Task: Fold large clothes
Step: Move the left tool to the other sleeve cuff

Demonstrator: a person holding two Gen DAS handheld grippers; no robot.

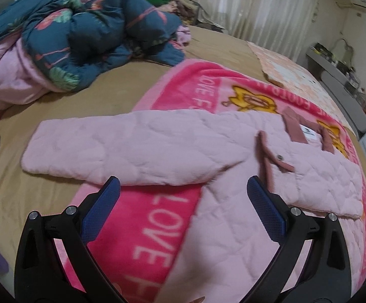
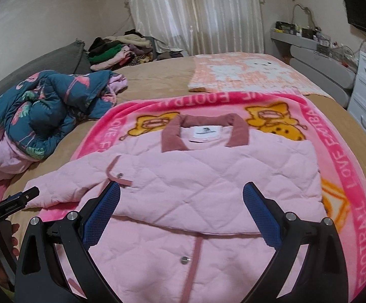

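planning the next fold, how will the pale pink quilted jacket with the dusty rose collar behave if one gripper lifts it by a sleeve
The pale pink quilted jacket will probably drape rather than hold shape: its sleeve already lies limp and creased. The puffy quilting suggests it is light for its bulk. On the fuzzy pink fleece blanket it likely drags rather than slides, so the body may trail.

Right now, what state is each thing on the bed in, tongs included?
Jacket: flat, front up, snapped shut, one sleeve out sideways.
Collar: open, label showing.
Pink blanket: spread flat under the jacket.
Quilt: crumpled in a heap.
Clothes pile: folded, stacked.
Left tongs: open, empty.
Right tongs: open, empty.
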